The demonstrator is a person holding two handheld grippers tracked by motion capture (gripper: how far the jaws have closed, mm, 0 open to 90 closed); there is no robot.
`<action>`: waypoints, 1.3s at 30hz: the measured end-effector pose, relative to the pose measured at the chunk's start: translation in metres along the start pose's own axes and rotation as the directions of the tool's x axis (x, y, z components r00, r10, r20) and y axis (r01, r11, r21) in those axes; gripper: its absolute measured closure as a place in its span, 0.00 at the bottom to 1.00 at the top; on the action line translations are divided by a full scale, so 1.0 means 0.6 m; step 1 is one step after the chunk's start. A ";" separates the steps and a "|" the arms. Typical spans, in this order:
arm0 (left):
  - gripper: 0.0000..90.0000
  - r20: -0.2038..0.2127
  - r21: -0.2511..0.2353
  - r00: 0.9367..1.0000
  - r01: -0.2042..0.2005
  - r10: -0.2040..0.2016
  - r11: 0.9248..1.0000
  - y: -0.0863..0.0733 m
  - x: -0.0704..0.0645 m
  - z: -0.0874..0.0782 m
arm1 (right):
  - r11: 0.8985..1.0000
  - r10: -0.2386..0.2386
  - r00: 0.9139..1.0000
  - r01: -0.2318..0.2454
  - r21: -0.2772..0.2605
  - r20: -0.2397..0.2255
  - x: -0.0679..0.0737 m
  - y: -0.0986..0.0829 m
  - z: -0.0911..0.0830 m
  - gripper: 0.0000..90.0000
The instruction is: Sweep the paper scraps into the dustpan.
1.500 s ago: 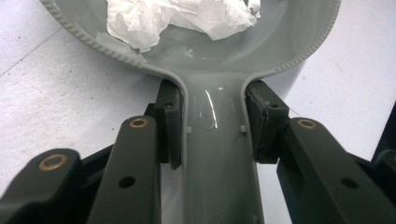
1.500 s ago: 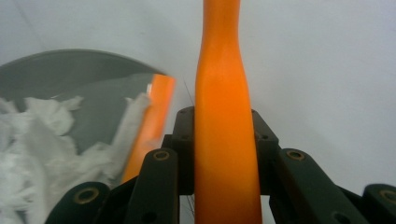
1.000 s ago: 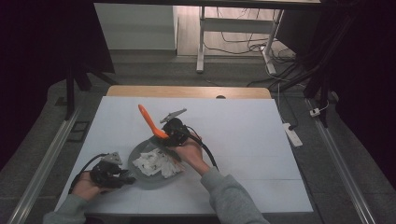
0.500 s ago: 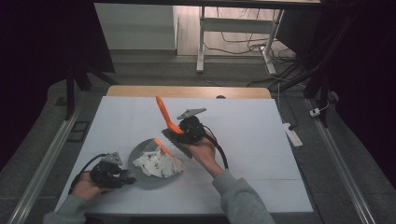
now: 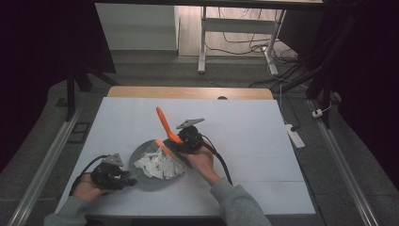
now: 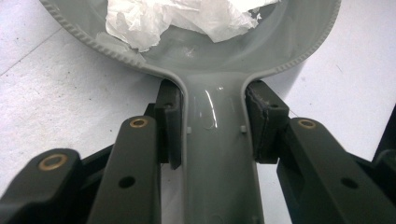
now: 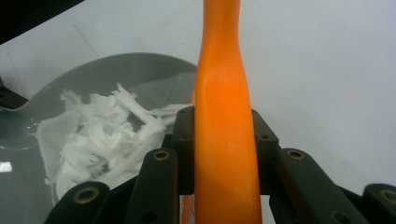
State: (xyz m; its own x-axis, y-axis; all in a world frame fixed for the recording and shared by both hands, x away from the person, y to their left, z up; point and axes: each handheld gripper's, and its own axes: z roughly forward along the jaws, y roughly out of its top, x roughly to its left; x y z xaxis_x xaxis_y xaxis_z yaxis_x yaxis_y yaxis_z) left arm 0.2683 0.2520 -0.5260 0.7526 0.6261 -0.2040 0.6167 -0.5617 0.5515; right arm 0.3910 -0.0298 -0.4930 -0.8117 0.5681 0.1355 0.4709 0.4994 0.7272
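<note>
Left gripper low at the near left of the bench, closed on the grey handle of the dustpan; in the left gripper view, both pads pressed against the handle's sides, handle running straight out between the jaws to the pan. Dustpan flat on the bench, just ahead and to the right of that gripper, loaded with torn white paper; paper heaped in the pan's bowl beyond the handle neck. Right gripper raised just beside the pan's far right rim, clamped on an orange brush; handle end up and tilted away to the left, the other orange end down over the paper. In the right gripper view, orange handle held upright between the jaws, pads tight on both sides, dustpan and paper off to the left and below.
</note>
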 end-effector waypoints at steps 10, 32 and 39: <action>0.69 -0.002 0.000 1.000 0.001 -0.001 1.000 0.000 0.000 0.000 | 0.999 0.020 0.997 -0.022 -0.029 -0.080 0.043 0.014 0.026 0.78; 0.69 0.000 -0.006 1.000 0.002 -0.002 1.000 -0.002 0.000 0.001 | 0.993 0.003 0.998 -0.009 -0.121 -0.057 0.022 0.035 -0.036 0.78; 0.69 0.001 -0.009 1.000 0.005 -0.005 1.000 -0.002 0.000 0.001 | 0.992 0.013 0.996 -0.024 -0.124 -0.092 0.031 0.033 -0.028 0.78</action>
State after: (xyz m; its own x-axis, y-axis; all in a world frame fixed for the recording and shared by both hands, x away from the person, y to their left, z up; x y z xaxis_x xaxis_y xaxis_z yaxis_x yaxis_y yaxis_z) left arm 0.2676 0.2519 -0.5272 0.7496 0.6285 -0.2076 0.6185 -0.5533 0.5579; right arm 0.3794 -0.0205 -0.4646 -0.8339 0.5119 0.2063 0.4440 0.4003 0.8016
